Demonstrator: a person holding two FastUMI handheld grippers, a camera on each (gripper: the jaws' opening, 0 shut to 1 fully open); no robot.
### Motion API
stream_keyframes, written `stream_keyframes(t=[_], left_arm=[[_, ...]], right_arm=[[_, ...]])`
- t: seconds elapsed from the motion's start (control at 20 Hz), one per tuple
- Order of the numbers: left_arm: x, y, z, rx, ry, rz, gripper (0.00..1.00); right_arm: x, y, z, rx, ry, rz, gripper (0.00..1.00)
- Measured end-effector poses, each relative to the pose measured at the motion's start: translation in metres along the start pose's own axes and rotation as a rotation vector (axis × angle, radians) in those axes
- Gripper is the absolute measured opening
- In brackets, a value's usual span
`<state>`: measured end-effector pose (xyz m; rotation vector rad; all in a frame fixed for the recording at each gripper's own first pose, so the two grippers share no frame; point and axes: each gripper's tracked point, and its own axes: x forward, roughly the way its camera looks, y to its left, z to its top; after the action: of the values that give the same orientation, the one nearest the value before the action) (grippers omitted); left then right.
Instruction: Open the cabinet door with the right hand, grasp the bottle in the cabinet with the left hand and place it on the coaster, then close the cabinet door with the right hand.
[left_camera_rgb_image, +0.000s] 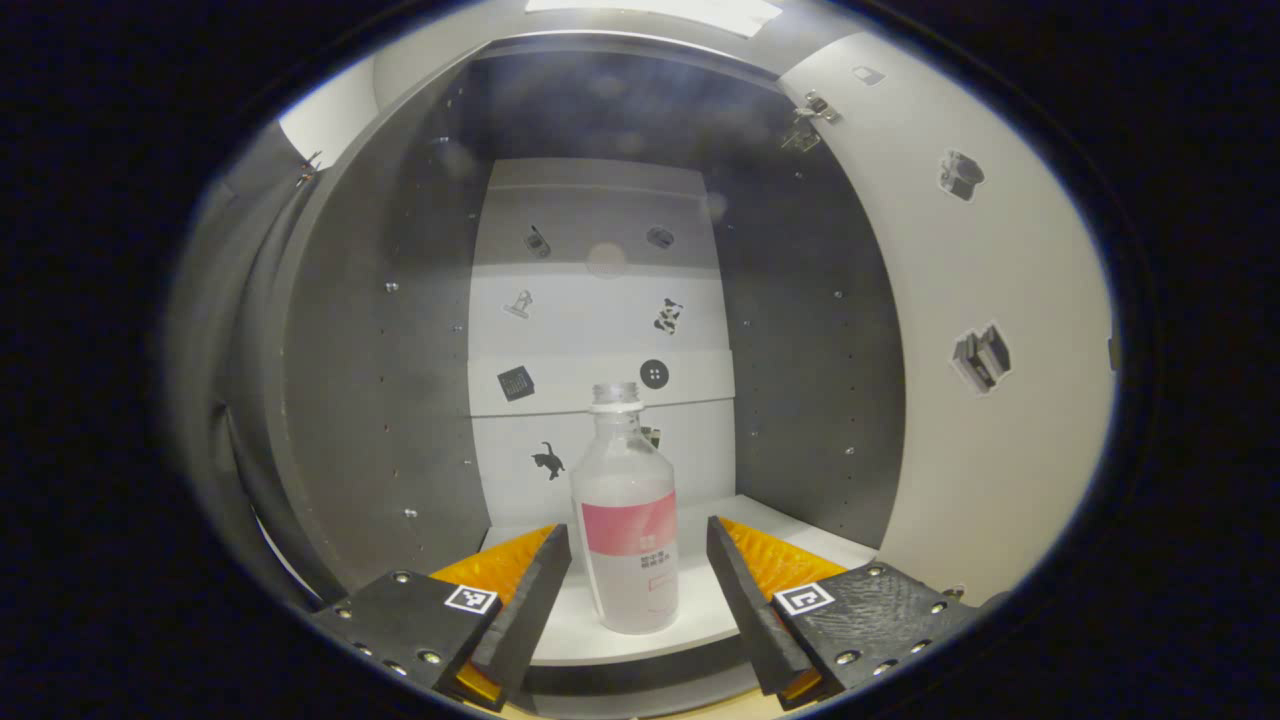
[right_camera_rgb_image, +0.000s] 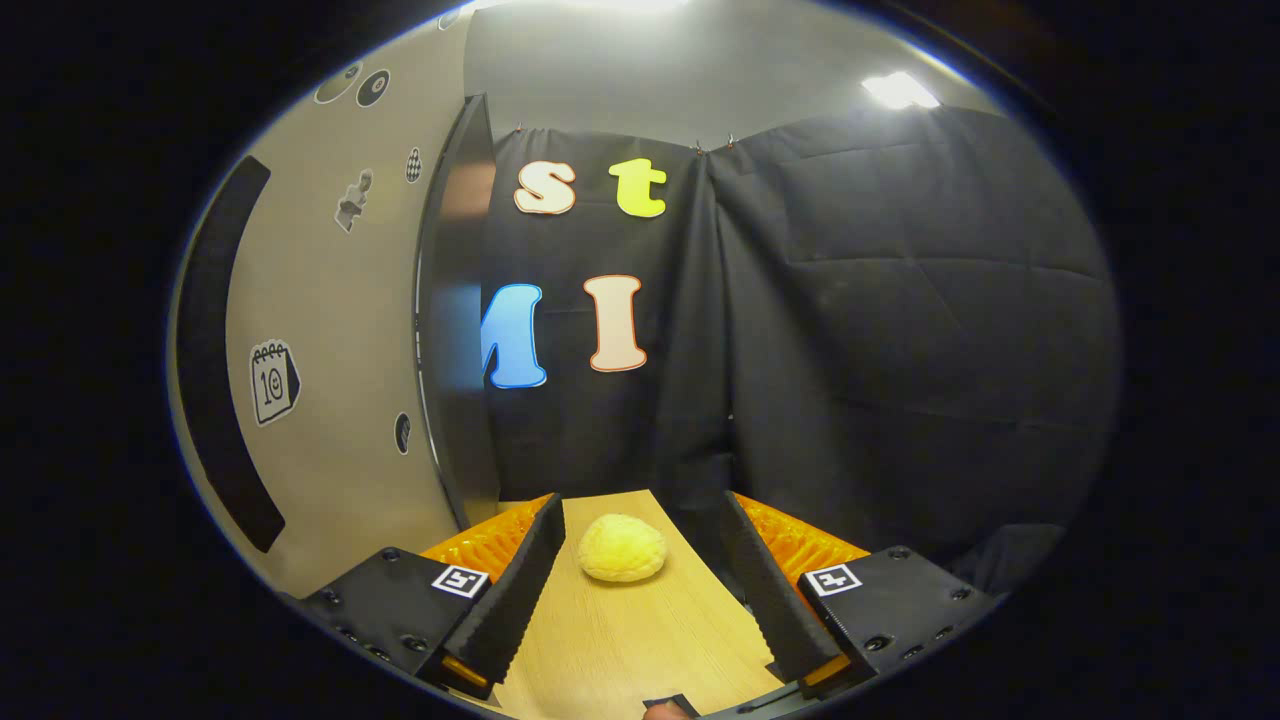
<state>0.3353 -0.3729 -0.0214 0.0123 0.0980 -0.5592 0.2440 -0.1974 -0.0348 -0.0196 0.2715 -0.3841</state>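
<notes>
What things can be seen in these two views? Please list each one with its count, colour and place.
bottle: 1, clear with pink label, upright on the cabinet's white shelf, between the left gripper's fingers, apart from both
cabinet: 1, dark grey inside, white back panel with small stickers
cabinet door: 1, white, swung open on the right in the left gripper view
round yellow object: 1, on the wooden table, ahead of the right gripper
left gripper: 1, open
right gripper: 1, open
</notes>
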Motion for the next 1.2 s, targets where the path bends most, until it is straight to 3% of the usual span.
stream_keyframes(t=[0.1, 0.15, 0.2, 0.25, 0.4, 0.6, 0.65, 0.85, 1.2], left_arm=[[0.012, 0.005, -0.006, 0.013, 0.008, 0.003, 0.82], [0.016, 0.008, -0.008, 0.02, 0.011, 0.005, 0.82], [0.019, 0.008, -0.01, 0.022, 0.011, 0.002, 0.82], [0.024, 0.008, -0.011, 0.019, 0.008, 0.0, 0.82], [0.029, 0.009, -0.016, 0.024, 0.02, 0.003, 0.85], [0.025, 0.006, -0.013, 0.004, 0.017, -0.002, 0.75], [0.023, 0.007, -0.011, -0.004, 0.011, 0.001, 0.77], [-0.004, 0.012, 0.005, 0.008, -0.017, 0.021, 0.72], [-0.066, 0.03, 0.02, 0.004, -0.038, 0.106, 0.72]], right_arm=[[0.0, -0.001, -0.002, -0.003, 0.005, -0.017, 0.99], [0.001, -0.001, -0.002, -0.003, 0.007, -0.023, 0.94], [0.001, -0.002, -0.003, -0.004, 0.011, -0.026, 0.99], [0.001, -0.002, -0.003, -0.004, 0.014, -0.029, 0.94], [0.002, -0.003, -0.005, -0.002, 0.015, -0.029, 0.99], [0.0, -0.004, -0.005, -0.002, 0.011, -0.013, 0.99], [0.0, -0.003, -0.004, -0.001, 0.008, -0.007, 0.99], [0.001, -0.007, -0.003, 0.007, 0.004, 0.018, 0.99], [-0.001, -0.011, 0.001, 0.02, -0.013, 0.089, 0.99]])
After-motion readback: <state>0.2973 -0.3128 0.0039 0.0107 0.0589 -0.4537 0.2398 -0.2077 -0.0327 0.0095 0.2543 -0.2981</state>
